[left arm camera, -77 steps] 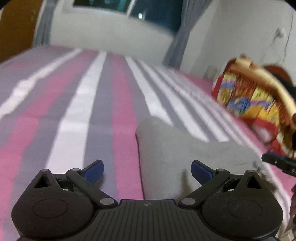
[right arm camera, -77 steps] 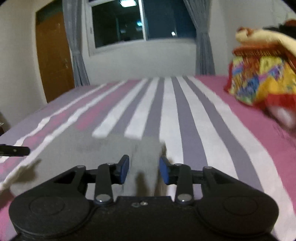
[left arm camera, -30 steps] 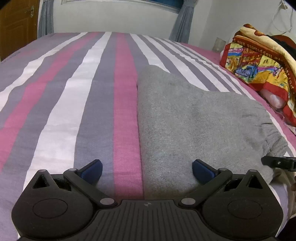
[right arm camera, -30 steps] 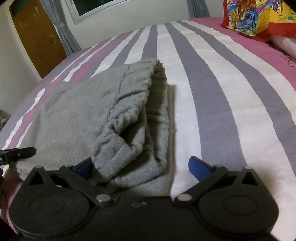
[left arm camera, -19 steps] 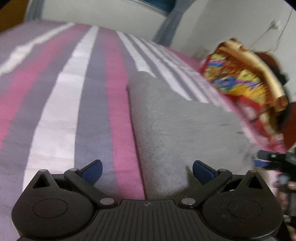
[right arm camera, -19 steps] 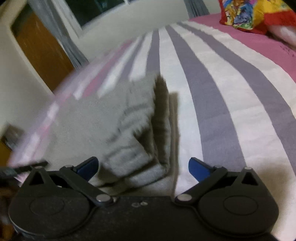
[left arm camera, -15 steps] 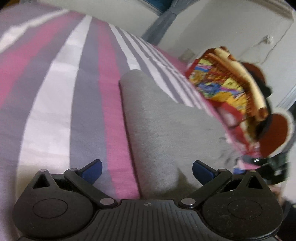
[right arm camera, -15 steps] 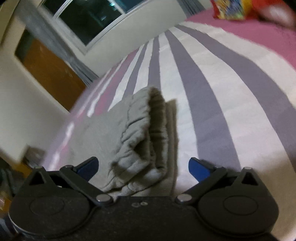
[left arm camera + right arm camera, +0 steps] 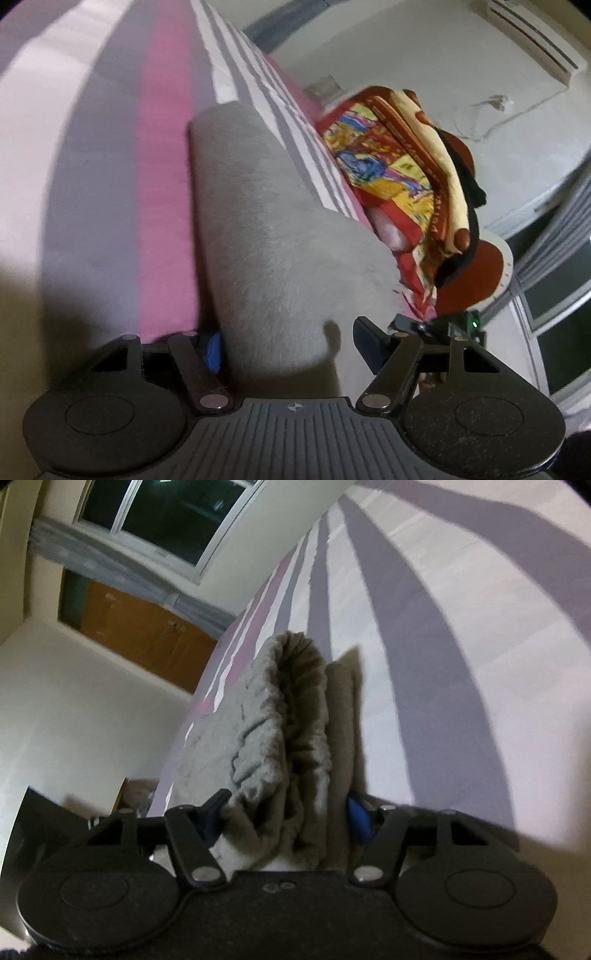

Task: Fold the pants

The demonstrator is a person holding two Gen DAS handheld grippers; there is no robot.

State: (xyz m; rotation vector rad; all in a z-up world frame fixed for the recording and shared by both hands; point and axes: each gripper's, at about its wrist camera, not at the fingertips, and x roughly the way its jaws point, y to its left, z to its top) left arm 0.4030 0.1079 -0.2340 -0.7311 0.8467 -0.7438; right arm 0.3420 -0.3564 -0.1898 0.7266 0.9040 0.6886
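The grey folded pants (image 9: 266, 229) lie on the striped bed. In the left wrist view my left gripper (image 9: 291, 345) has its jaws around the near folded edge, one blue pad (image 9: 213, 349) against the cloth, the other pad a little off it. In the right wrist view the pants (image 9: 295, 716) show their gathered waistband and stacked layers. My right gripper (image 9: 286, 818) has closed on the near end of that stack, both pads pressing the cloth. The right gripper's tip also shows in the left wrist view (image 9: 439, 323).
The bed sheet (image 9: 159, 155) has pink, grey and white stripes. A pile of colourful blankets (image 9: 399, 177) lies at the bed's right side. A wooden door (image 9: 147, 631) and a dark window (image 9: 177, 520) are in the right wrist view.
Both grippers tilted sideways and moved onto the ends of the pants. Their jaws, wide open before, have narrowed around the cloth.
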